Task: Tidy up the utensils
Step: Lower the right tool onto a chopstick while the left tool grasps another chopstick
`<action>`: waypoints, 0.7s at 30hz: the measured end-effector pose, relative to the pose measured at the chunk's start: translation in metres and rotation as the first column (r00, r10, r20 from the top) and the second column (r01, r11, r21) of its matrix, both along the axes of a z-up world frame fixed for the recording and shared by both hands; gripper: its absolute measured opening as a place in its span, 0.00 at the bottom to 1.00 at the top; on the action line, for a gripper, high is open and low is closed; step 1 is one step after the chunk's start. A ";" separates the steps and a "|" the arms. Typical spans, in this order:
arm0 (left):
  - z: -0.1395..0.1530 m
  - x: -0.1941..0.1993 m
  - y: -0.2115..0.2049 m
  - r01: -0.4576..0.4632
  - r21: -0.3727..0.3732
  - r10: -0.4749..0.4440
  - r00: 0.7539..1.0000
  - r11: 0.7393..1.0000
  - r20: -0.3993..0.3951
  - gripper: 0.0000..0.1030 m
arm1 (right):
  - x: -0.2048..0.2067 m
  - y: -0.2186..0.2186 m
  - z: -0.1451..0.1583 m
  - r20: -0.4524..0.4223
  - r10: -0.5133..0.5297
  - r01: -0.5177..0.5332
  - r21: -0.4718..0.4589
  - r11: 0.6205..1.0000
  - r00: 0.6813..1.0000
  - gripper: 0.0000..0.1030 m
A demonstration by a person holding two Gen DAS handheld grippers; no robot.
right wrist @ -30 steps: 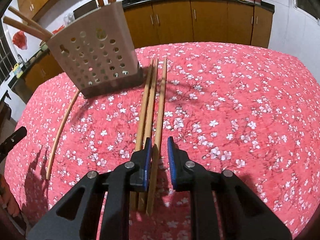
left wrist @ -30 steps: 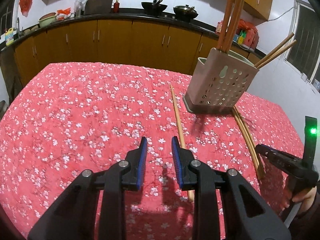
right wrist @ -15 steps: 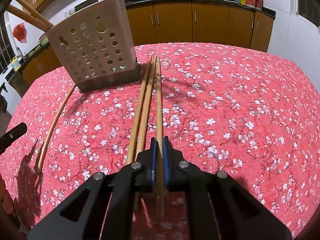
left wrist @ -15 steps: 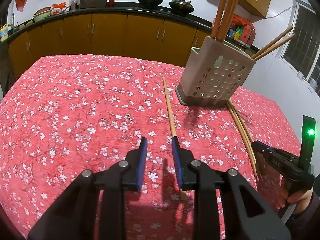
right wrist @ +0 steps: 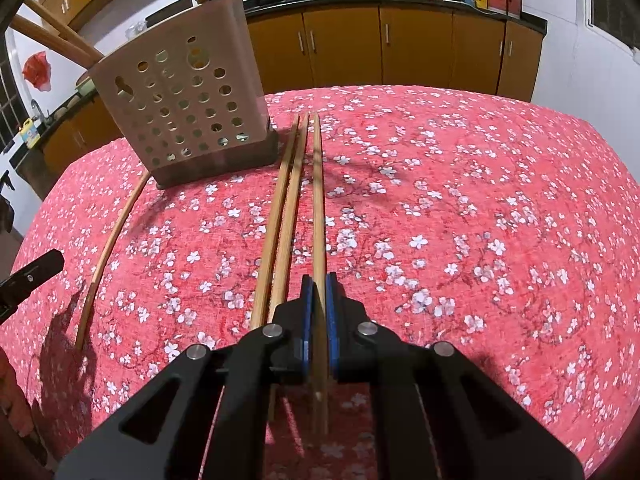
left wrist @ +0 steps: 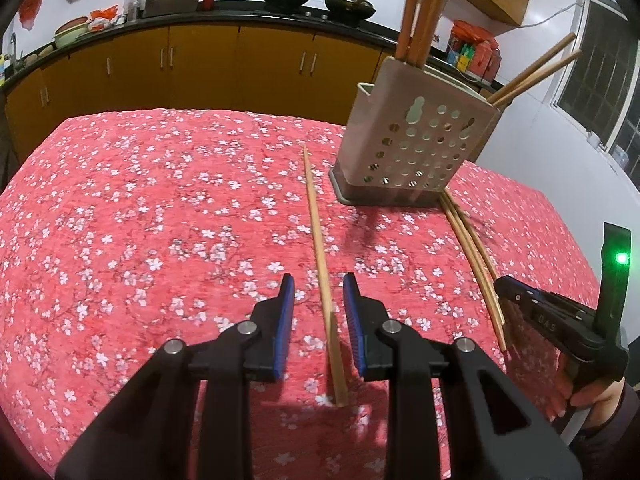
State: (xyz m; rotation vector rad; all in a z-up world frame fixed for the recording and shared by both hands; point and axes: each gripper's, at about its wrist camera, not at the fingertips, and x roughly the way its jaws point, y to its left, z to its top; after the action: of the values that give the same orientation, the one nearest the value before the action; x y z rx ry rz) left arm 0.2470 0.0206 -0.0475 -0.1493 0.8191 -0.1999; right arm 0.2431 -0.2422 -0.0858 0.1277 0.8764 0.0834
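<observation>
while the right gripper (right wrist: 319,312) pinches one chopstick (right wrist: 318,208), left gripper (left wrist: 319,298) spread around a lone chopstick (left wrist: 316,232), perforated holder (left wrist: 416,148) holding upright chopsticks (left wrist: 420,8)

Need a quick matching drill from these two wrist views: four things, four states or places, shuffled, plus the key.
1. left gripper
2. right gripper
3. utensil holder
4. lone chopstick

A. stands upright with chopsticks in it
B. shut on a chopstick
C. lies flat on the tablecloth between open jaws
D. open, pads touching nothing

Pairs: 1-D, 2-B, 3-A, 4-C
</observation>
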 end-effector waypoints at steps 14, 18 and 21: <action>-0.019 0.020 -0.023 0.015 0.039 -0.014 0.999 0.999 -0.036 0.25 | -0.001 -0.027 -0.001 0.004 -0.116 0.116 -0.029 0.993 0.993 0.07; -0.027 0.025 -0.025 0.001 0.076 0.002 0.999 0.997 -0.051 0.20 | -0.001 -0.027 -0.001 0.004 -0.115 0.116 -0.027 0.993 0.993 0.07; -0.035 0.027 -0.028 -0.007 0.107 0.014 0.997 0.994 -0.070 0.08 | -0.001 -0.027 -0.002 0.007 -0.113 0.113 -0.026 0.993 0.994 0.07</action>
State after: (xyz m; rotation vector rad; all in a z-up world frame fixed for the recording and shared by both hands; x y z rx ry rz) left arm 0.2736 -0.0073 -0.0822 -0.0604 0.8970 -0.1414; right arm 0.2422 -0.2697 -0.0875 0.1517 0.8629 -0.0336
